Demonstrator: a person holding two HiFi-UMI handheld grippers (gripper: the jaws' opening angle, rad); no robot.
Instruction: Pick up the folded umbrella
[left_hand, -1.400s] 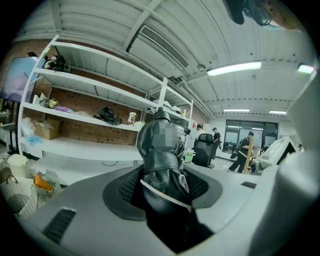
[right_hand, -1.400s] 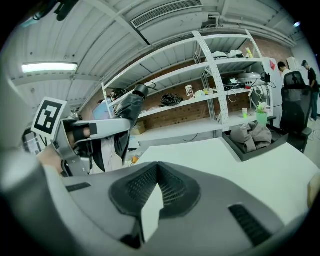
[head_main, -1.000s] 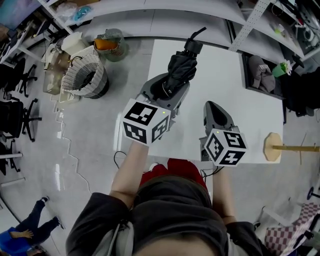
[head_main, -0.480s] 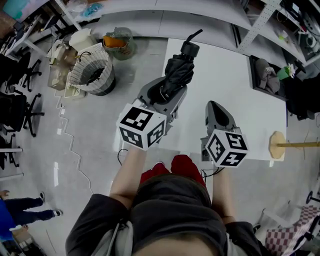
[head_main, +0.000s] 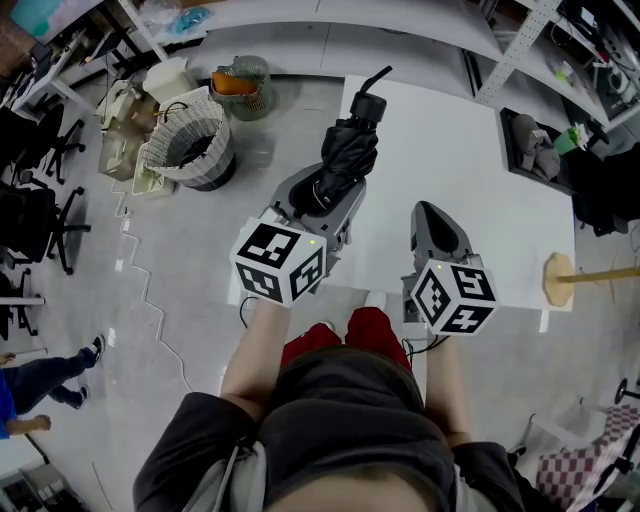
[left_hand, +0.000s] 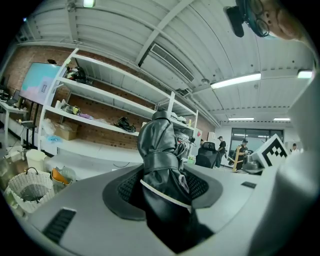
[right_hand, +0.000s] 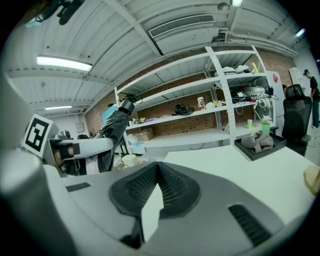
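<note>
Left gripper (left_hand: 161, 172) is clamping the folded umbrella (head_main: 349, 150) low on its bundled canopy. The jaws are standing fairly wide because the bundle is fat, and both pads are pressing into the fabric. Most of the umbrella is sticking out beyond the jaw tips, with the handle (head_main: 368, 103) at the far end. I'm judging the pickup as essentially made, so the job now is holding it cleanly. I'm planning on a steady squeeze, since the fabric looks slick and squashy. I'm also avoiding quick wrist rolls with that much length overhanging, and watching that the wrist loop isn't snagging. Right gripper (right_hand: 157, 167) is sitting just to the right of the left one, jaw tips closed together on nothing, and I'm leaving it out of this. The left gripper view is showing pad contact and the wrap strap (left_hand: 160, 162) just past the pads, but no tabletop. The head view is placing the umbrella over the near left part of the white table (head_main: 470, 170), with a wicker basket (head_main: 185, 150) on the floor well off to the left. It isn't settling height, though. The right gripper view is covering that: seen side-on, the umbrella is riding clear above the table surface.
</note>
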